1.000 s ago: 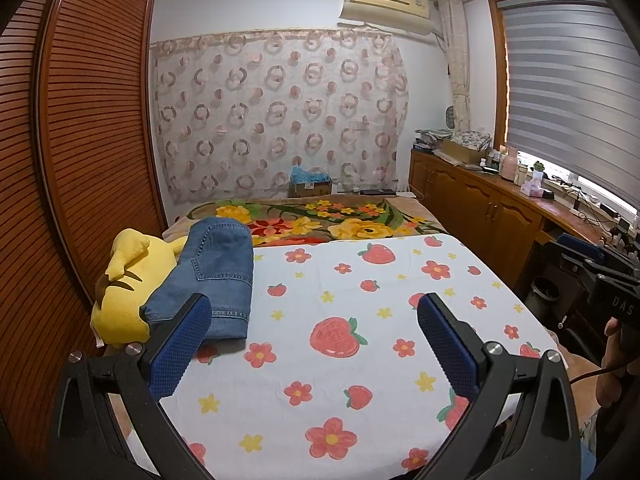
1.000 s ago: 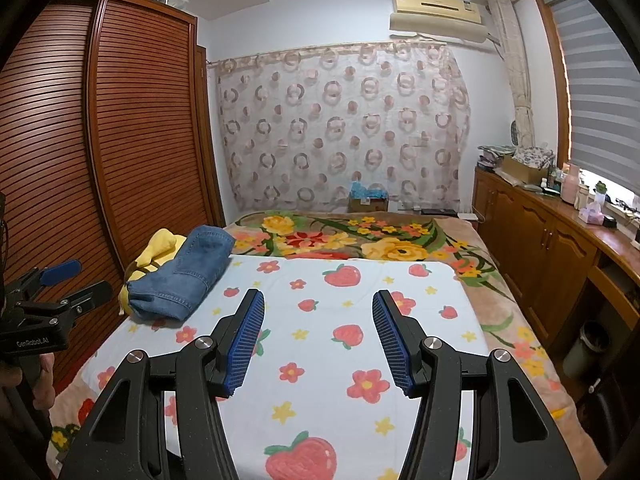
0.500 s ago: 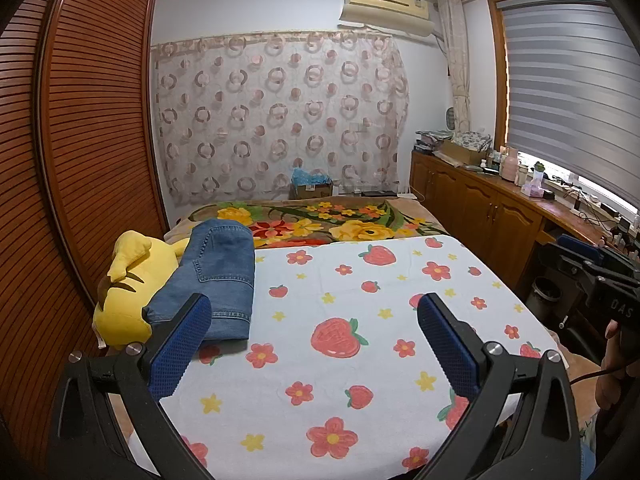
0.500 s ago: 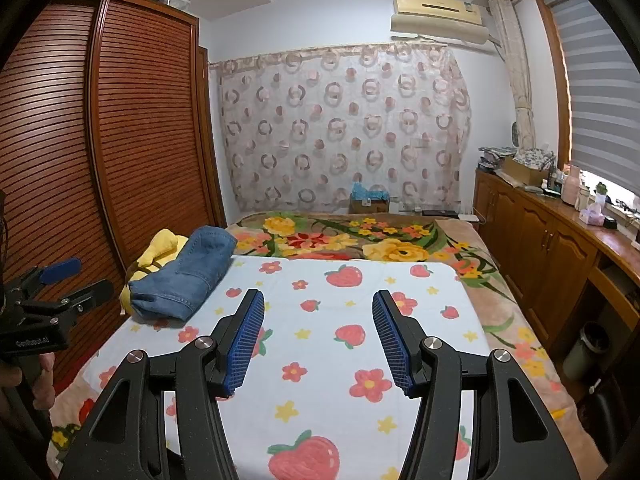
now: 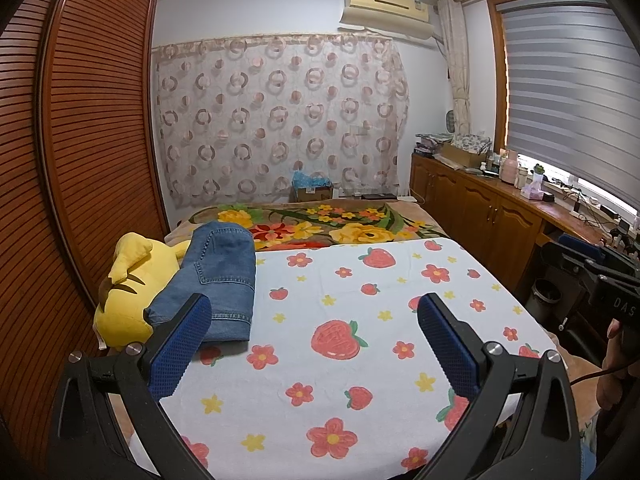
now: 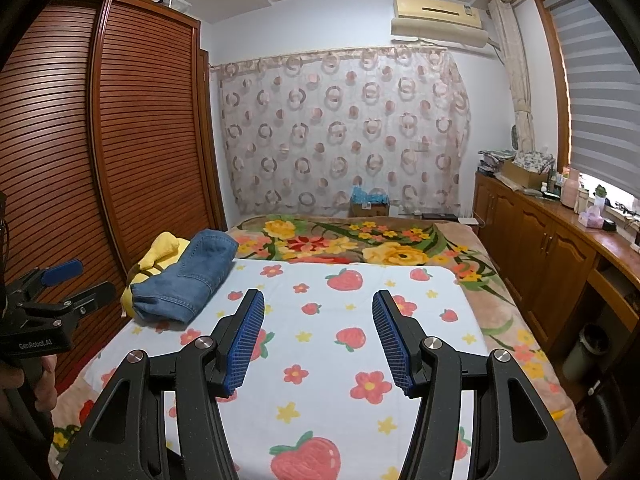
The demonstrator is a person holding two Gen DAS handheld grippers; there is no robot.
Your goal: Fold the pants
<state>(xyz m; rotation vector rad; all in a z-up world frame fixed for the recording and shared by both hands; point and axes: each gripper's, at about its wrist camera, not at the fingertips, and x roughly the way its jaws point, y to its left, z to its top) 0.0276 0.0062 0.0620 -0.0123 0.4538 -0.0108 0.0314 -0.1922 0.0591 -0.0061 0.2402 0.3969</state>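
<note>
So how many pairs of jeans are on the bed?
1: folded jeans lie at the bed's left edge, leaning on a yellow plush toy. Others could be hidden behind the grippers.

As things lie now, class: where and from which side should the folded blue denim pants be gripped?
Grip the folded blue denim pants at the near stitched hem edge, coming from the white strawberry-print sheet side: that edge lies low and exposed, while the far side leans on the yellow plush toy.
</note>
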